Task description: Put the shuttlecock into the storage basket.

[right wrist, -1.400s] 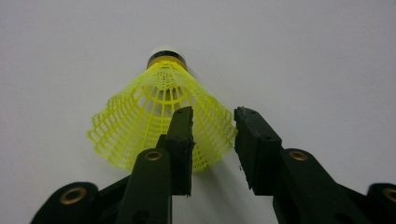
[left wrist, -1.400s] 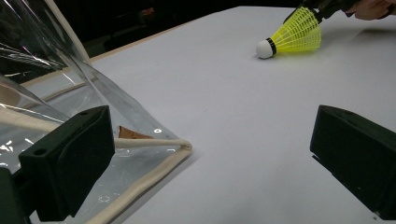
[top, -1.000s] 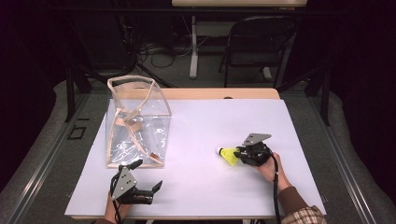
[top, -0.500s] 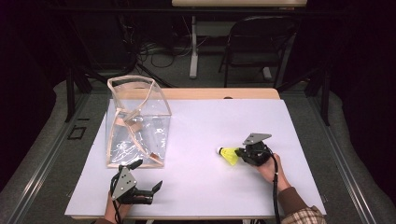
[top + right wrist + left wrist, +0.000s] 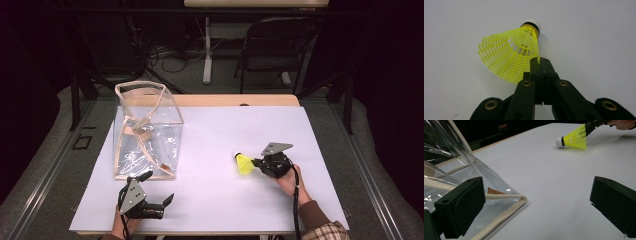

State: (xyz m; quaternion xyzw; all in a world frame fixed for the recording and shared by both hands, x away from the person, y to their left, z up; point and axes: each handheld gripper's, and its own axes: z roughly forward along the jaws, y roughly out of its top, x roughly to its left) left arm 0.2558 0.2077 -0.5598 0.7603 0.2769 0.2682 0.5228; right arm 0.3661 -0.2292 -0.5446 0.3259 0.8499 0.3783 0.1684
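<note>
Nothing has moved: my right gripper (image 5: 539, 65) stays clamped on the yellow shuttlecock's (image 5: 510, 57) skirt, right of the clear bag (image 5: 147, 132); left gripper (image 5: 150, 192) open.

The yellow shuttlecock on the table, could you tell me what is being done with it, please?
A person's right hand-held gripper is pinching the rim of the yellow shuttlecock, which lies on the white table. The left hand-held gripper waits open beside the near corner of a clear plastic bag, holding nothing.
</note>
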